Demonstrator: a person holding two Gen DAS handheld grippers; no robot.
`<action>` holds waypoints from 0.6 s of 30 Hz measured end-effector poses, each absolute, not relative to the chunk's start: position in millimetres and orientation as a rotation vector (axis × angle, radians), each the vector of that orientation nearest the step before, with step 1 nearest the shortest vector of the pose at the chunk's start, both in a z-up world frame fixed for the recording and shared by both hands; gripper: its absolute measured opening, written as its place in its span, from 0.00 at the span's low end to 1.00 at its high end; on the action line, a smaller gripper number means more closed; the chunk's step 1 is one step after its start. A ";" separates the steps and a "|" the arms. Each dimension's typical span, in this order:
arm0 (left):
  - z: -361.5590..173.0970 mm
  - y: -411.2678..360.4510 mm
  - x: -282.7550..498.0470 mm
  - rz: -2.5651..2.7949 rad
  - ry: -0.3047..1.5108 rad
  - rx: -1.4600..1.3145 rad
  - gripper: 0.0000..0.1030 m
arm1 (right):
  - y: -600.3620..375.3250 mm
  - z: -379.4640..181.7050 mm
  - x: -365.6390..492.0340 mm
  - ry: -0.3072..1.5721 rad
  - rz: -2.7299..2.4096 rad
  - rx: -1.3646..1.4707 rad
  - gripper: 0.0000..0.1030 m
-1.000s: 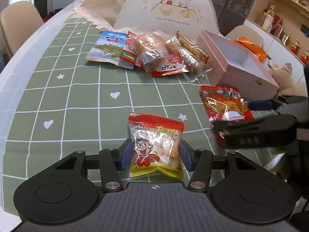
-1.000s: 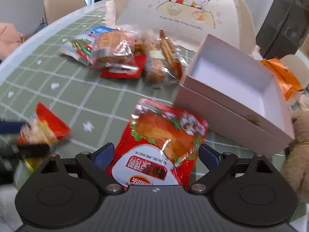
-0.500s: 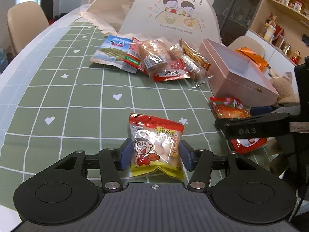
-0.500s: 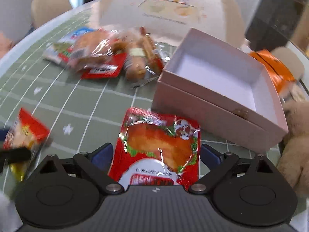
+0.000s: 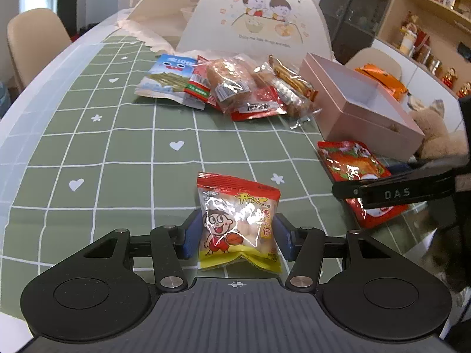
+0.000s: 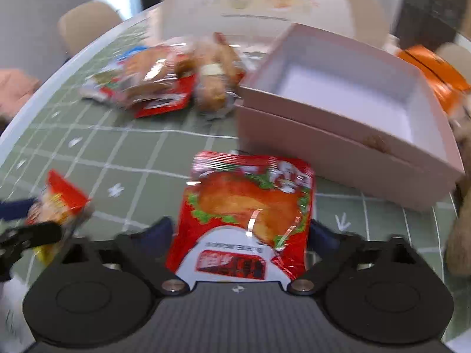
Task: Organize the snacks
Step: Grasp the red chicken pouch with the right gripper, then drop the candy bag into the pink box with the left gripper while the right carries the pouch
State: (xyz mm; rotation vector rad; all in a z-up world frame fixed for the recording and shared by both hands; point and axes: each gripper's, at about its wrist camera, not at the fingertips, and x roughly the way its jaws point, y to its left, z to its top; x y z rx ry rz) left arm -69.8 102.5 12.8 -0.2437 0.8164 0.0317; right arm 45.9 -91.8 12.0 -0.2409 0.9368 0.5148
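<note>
Both claws are taking snack packets beside the open pink cardboard box (image 5: 365, 108).

Left wrist: left gripper (image 5: 237, 236) is clamping the small, puffy red-and-yellow cartoon packet (image 5: 238, 223) by its sides. Right wrist: right gripper (image 6: 241, 235) is closing around the flat, slippery red foil chicken pouch (image 6: 250, 206), lying before the box; pinch gently at the edges.

Even indoor light; foil glare; fisheye edge bending; right wrist view motion-blurred, perhaps throughout.

I see glossy foil/plastic snack packs: red chicken pouch (image 6: 250, 206) centre frame, crinkly cartoon bag (image 5: 238, 223) w/ clear window. Pink box (image 6: 347, 123) upper right looks matt card. Green tablecloth (image 5: 123, 153) smooth, slight sheen.
</note>
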 end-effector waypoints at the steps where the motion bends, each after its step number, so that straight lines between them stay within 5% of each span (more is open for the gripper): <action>1: 12.8 102.5 -70.2 0.029 0.818 -0.240 0.56 | -89.2 14.2 44.3 0.949 0.533 -0.273 0.81; 7: 18.9 107.4 -71.0 0.036 0.867 -0.254 0.52 | -92.0 26.6 24.5 0.943 0.622 -0.334 0.63; 12: 44.2 91.1 -74.4 -0.079 0.873 -0.278 0.51 | -125.7 50.8 15.5 0.932 0.631 -0.245 0.62; 18: 148.6 64.6 -43.4 -0.288 0.649 -0.207 0.51 | -173.5 102.8 -6.5 0.792 0.585 -0.150 0.62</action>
